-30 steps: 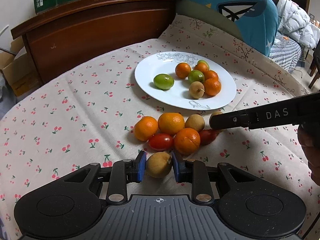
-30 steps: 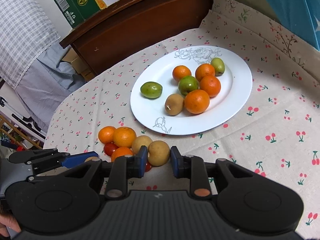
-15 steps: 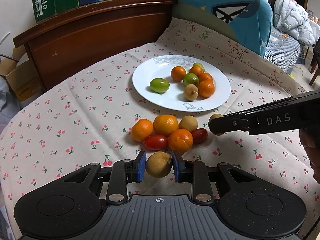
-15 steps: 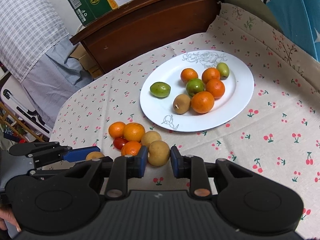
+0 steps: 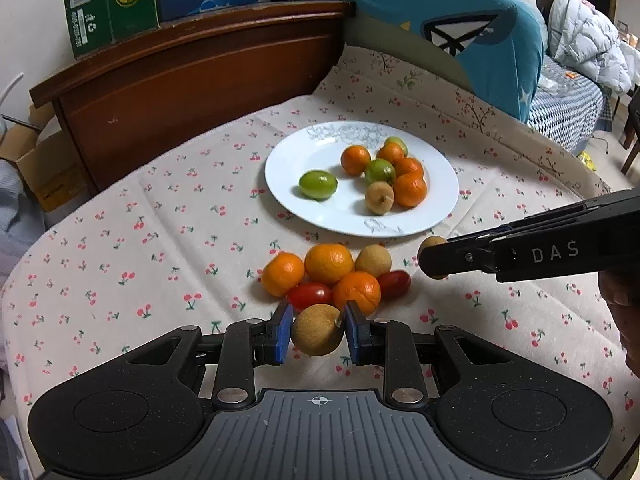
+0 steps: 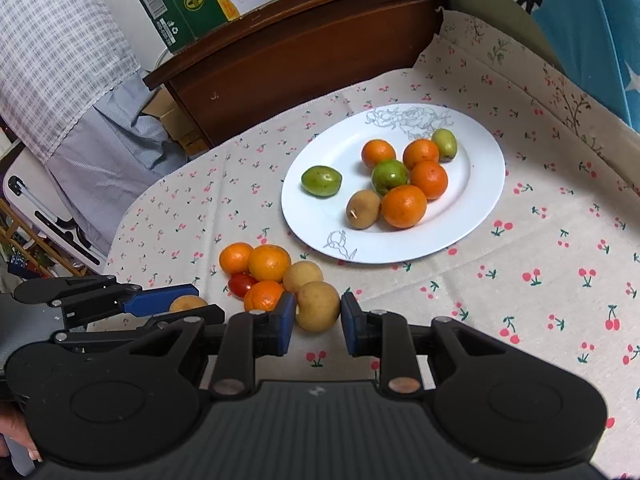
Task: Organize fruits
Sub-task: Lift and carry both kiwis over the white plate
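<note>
Near the loose fruit pile [image 5: 334,276], short of the plate [image 5: 440,184], your left tool [image 5: 316,332] clamped a brown fruit [image 5: 317,330]; your right tool [image 6: 318,318] gripped another [image 6: 318,306], mostly hidden in the left view.

oranges, green fruits and a tan longan [image 6: 363,209] lie on the white plate [image 6: 476,208]; more fruit [image 6: 269,263] clusters beside it.

Both grippers lifted a bit with their brown fruits. In the left wrist view the plate [image 5: 440,208] and the loose fruit pile [image 5: 332,276] slid down-frame and looked smaller; the right gripper [image 5: 434,258] ended up higher, clear of the pile.
</note>
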`<state>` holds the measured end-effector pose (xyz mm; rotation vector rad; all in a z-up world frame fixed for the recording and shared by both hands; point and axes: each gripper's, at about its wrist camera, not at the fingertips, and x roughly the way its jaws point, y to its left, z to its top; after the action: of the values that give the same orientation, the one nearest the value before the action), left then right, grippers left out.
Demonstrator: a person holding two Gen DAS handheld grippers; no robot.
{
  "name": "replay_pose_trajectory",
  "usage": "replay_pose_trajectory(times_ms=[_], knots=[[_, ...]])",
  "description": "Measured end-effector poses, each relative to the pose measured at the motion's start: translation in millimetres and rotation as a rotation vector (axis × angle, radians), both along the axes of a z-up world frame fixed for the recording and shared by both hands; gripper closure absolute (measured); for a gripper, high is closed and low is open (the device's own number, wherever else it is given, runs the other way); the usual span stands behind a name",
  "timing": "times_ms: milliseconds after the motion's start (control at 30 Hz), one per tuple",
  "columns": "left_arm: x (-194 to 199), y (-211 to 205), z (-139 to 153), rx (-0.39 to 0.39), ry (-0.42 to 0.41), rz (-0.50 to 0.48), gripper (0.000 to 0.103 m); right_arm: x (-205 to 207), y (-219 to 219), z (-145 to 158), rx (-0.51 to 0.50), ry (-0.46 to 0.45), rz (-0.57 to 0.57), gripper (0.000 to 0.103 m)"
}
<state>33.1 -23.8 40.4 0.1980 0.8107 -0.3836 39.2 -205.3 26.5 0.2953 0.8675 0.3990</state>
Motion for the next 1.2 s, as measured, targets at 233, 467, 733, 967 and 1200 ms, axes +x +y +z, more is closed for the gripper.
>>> replay_pose_trajectory(times_ms=[233,467,733,967,1200], knots=[[4.0,-1.4,25.3,-0.079,-0.041,0.025,0.078,0.3,-8.8,22.0,0.054,-0.055,-0.021,0.078],[8.2,-8.9,45.8,-0.121,-0.087,0.022,0.078,4.0,-17.7,43.3,0.086,-0.112,-0.039,0.078],[23.8,-20.3,57.7,-0.134,-0.110,0.000,0.078,18.9,-32.2,61.4,0.107,-0.146,-0.062,0.078],[49.6,-26.8,58.7,-0.142,-0.111,0.012,0.078,42.1,-42.7,64.1,0.131,-0.134,-0.099,0.078],[79.4,-31.1,49.5,-0.144,-0.084,0.031,0.078,68.7,-48.6,53.2,0.141,-0.093,-0.129,0.078]])
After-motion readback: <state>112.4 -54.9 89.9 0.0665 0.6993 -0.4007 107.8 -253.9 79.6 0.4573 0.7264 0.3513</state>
